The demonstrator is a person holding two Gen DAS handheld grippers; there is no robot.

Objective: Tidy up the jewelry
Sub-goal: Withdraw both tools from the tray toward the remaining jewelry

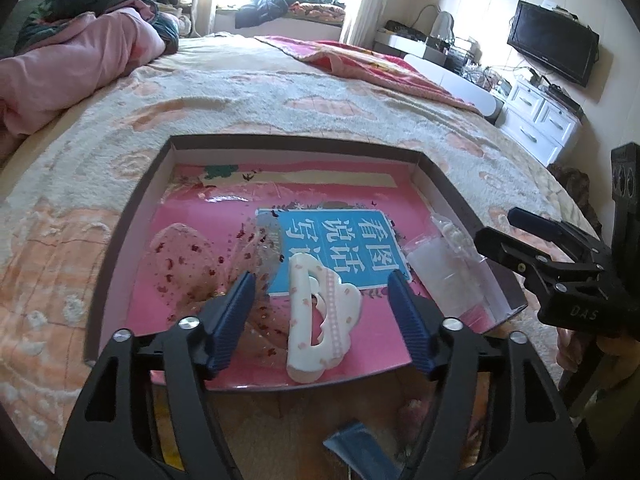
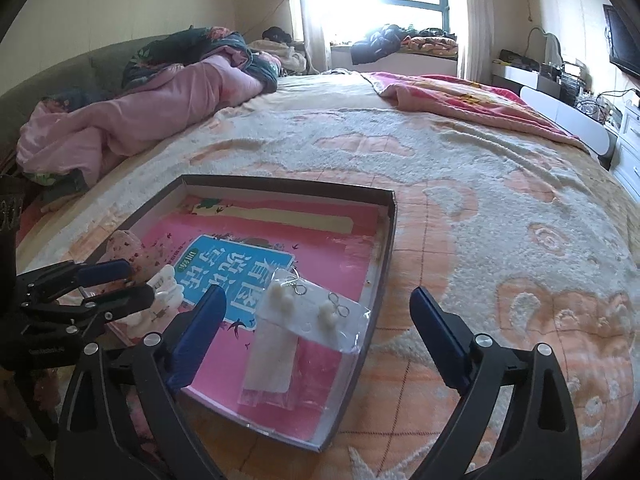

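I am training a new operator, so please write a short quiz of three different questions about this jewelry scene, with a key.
1. True or false: the left gripper is closed on the white hair claw.
2. Multiple choice: the clear bag of earrings lies (A) on the blanket outside the tray, (B) inside the tray near its right wall, (C) between the closed jaws of the right gripper.
3. Fill in: the hair claw rests on a ____ book.

Key: 1 false, its jaws are open around the claw; 2 B; 3 pink.
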